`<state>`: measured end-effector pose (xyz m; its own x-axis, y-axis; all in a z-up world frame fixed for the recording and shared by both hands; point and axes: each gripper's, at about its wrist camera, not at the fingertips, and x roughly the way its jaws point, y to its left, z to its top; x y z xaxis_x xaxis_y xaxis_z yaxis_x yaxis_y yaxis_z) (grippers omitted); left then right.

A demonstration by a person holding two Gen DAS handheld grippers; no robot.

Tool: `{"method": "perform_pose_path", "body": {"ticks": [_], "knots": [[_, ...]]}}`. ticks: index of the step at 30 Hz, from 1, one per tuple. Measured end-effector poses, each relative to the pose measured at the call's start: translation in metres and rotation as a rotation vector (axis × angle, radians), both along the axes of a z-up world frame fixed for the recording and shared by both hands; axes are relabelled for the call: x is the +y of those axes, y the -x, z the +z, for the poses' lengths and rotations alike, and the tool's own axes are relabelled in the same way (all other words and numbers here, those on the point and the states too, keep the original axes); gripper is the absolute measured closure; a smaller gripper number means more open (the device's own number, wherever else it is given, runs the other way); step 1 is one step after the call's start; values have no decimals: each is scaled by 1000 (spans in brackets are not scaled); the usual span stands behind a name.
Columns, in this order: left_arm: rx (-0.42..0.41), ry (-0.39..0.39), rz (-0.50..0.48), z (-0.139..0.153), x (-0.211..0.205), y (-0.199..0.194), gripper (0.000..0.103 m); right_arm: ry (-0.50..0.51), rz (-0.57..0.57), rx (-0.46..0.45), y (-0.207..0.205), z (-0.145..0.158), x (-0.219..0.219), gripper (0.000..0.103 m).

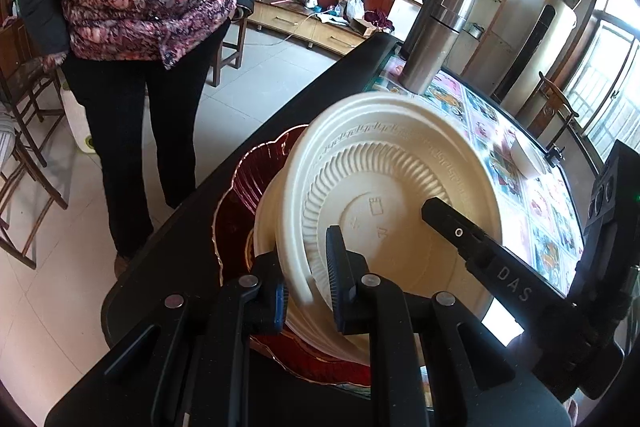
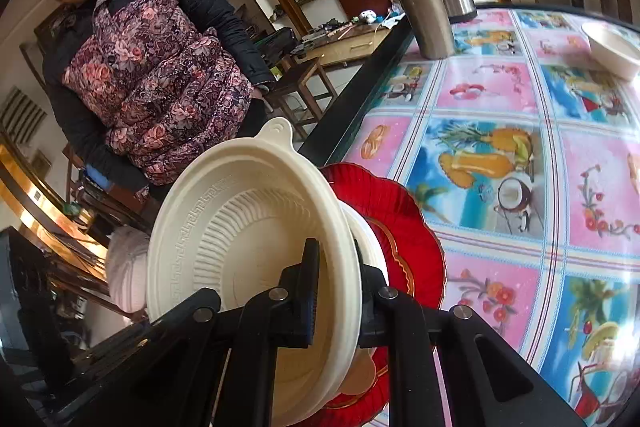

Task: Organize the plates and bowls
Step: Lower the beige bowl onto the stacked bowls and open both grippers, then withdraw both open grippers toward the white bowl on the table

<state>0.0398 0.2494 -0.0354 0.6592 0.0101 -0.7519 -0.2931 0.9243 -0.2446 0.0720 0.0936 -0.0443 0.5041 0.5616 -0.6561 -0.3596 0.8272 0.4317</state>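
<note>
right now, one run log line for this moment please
left gripper: shut on white bowl rim | right gripper: shut on same rim | bowl: tilted over red plate | spare dish: far side of table

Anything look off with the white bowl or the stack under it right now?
Yes. The white bowl is tipped steeply on edge instead of nested flat, both grippers pinching its rim. Beneath it, the red plate overhangs the table's dark edge.

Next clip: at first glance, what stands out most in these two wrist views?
A cream ribbed bowl fills both views, tipped up on edge over a red scalloped plate at the table's near edge, with the left gripper and right gripper each clamped on its rim. Behind it, a person in a floral vest stands beside the table. A steel flask stands on the bright fruit-print tablecloth.
</note>
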Motion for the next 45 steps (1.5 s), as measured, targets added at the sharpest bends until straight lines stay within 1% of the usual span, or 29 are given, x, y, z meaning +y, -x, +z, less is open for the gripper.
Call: {"method": "perform_pose_path", "body": {"ticks": [4, 8, 11, 12, 14, 16, 17, 18, 21, 23, 24, 25, 27, 29, 31, 34, 37, 42, 43, 44, 45], "knots": [[-14, -45, 9, 6, 0, 3, 88, 25, 3, -30, 0, -1, 4, 90], [-22, -63, 13, 5, 2, 8, 87, 29, 1, -44, 0, 0, 5, 91], [-24, -161, 60, 9, 0, 11, 87, 39, 3, -60, 2, 0, 7, 91], [-33, -175, 69, 10, 2, 12, 87, 43, 4, -67, 3, 0, 8, 91], [-44, -170, 83, 13, 7, 12, 84, 56, 6, -83, 2, 0, 10, 91], [-46, -168, 90, 13, 9, 11, 84, 81, -7, -103, 1, -1, 11, 91], [-47, -170, 91, 14, 10, 10, 84, 83, -8, -109, 1, -2, 11, 89], [-45, -171, 91, 13, 10, 9, 84, 82, -8, -107, -1, -3, 10, 88], [-39, -175, 84, 12, 9, 8, 84, 90, -4, -109, -5, -4, 9, 88], [-34, -179, 86, 11, 9, 7, 84, 103, 6, -127, -4, -2, 11, 82], [-33, -177, 87, 11, 8, 7, 84, 112, 8, -141, -2, 0, 12, 74], [-31, -176, 88, 11, 9, 7, 84, 129, 0, -176, 0, 4, 12, 68], [-33, -175, 90, 12, 9, 8, 84, 155, -24, -243, 5, 12, 10, 62], [-39, -175, 87, 14, 8, 10, 84, 144, -37, -291, 9, 21, 3, 59], [-43, -178, 80, 15, 5, 12, 84, 90, -46, -309, 9, 29, -9, 56], [-45, -192, 61, 17, -3, 14, 84, 47, -99, -316, 5, 33, -33, 53], [-50, -211, 33, 21, -14, 15, 84, 60, -162, -307, -4, 31, -62, 52], [-66, -248, -28, 31, -45, 16, 83, 81, -274, -249, -20, 18, -127, 52], [-72, -261, -47, 34, -55, 16, 82, 92, -301, -244, -22, 15, -142, 52], [-78, -273, -61, 37, -63, 15, 75, 105, -331, -242, -24, 12, -159, 52], [-86, -287, -77, 40, -72, 16, 63, 116, -359, -243, -25, 11, -173, 52]]}}
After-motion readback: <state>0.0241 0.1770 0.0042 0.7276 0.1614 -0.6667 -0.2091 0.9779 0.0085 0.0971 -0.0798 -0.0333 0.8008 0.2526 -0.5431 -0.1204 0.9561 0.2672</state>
